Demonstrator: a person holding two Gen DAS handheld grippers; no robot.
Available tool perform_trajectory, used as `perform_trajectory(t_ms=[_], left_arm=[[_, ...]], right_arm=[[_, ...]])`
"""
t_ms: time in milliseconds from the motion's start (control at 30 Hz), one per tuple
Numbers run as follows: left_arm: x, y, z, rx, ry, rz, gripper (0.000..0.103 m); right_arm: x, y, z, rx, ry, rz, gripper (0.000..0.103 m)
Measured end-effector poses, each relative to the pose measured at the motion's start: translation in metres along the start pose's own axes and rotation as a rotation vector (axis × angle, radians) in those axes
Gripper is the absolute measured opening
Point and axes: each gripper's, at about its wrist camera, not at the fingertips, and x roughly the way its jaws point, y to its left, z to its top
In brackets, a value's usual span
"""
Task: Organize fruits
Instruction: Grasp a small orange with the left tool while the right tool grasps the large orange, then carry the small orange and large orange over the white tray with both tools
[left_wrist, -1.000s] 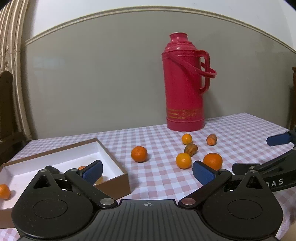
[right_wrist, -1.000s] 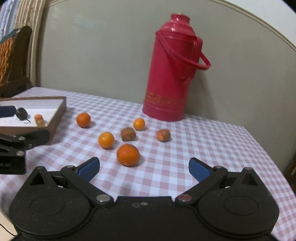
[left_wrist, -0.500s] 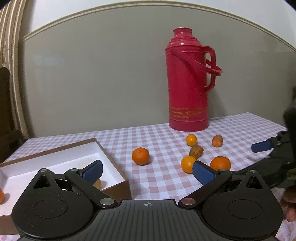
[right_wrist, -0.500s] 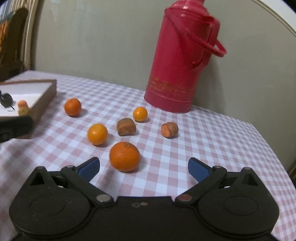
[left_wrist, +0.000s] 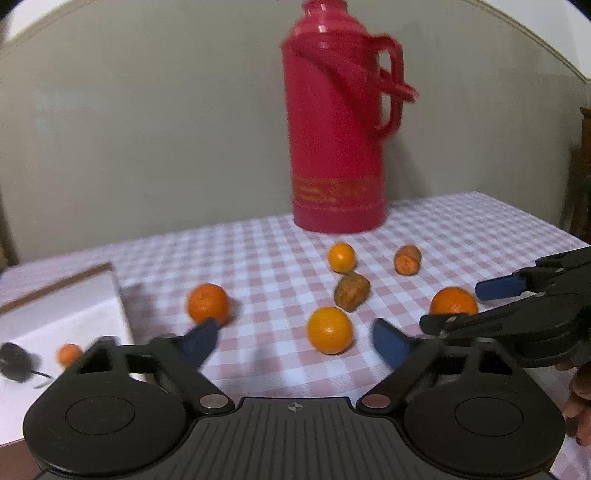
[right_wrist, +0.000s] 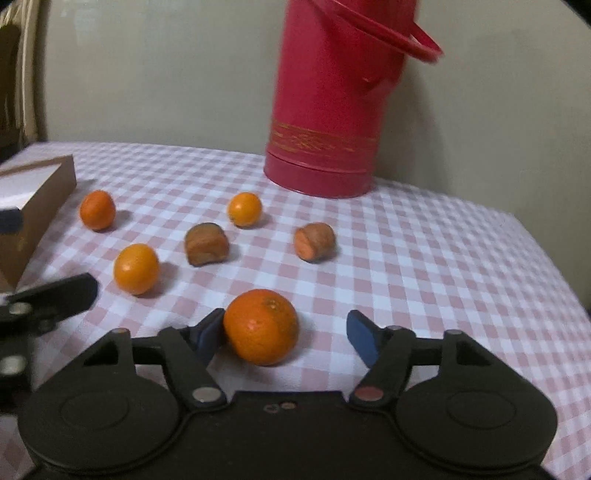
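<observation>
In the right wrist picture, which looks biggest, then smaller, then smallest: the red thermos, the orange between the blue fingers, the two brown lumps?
1. Red thermos, by far.
2. Orange between the right gripper fingers; it sits nearest the camera, so its real size is unsure.
3. Darker brown lump and orange-faced lump: these look alike, so no ranking.

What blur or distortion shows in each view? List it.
Left wrist view: motion blur smears the box and the left tongs; fisheye bends the wall trim. Right wrist view: sharper, big orange crisp, thermos slightly soft.
</observation>
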Motion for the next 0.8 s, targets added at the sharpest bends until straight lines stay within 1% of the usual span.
perform_trajectory(t_ms=[33,100,167,233,300,333,367,400,533,800], left_arm=[[0.005,-0.002,0.001,-0.001,0.012,-0.004,0.084],[0.015,-0.007,0.002,0.013,0.034,-0.011,0.083],[0.021,-0.013,0.003,0.025,0.053,-0.021,0.082],[0.025,-0.017,0.005,0.035,0.055,-0.023,0.082],[0.031,-0.021,0.006,0.038,0.074,-0.022,0.078],[0.034,-0.022,0.007,0.036,0.084,-0.025,0.065],[0.038,-0.023,0.007,0.035,0.105,-0.024,0.043],[0.040,-0.022,0.007,0.032,0.127,-0.025,0.035],[0.042,-0.022,0.007,0.016,0.126,-0.035,0.034],[0.023,-0.023,0.006,0.012,0.073,-0.032,0.034]], right_arm=[[0.000,-0.004,-0.001,0.006,-0.001,-0.004,0.056],[0.000,-0.009,-0.001,0.014,-0.002,-0.006,0.048],[-0.001,-0.014,-0.002,0.020,-0.001,-0.008,0.045],[-0.001,-0.018,-0.003,0.024,-0.004,-0.012,0.043],[-0.002,-0.022,-0.004,0.033,-0.004,-0.008,0.041],[-0.002,-0.024,-0.004,0.034,-0.004,-0.006,0.040],[-0.003,-0.025,-0.005,0.035,-0.004,-0.005,0.038],[-0.004,-0.025,-0.005,0.040,-0.006,-0.002,0.032],[-0.004,-0.029,-0.004,0.051,0.000,0.000,0.031],[-0.012,-0.030,-0.005,0.049,-0.015,-0.014,0.031]])
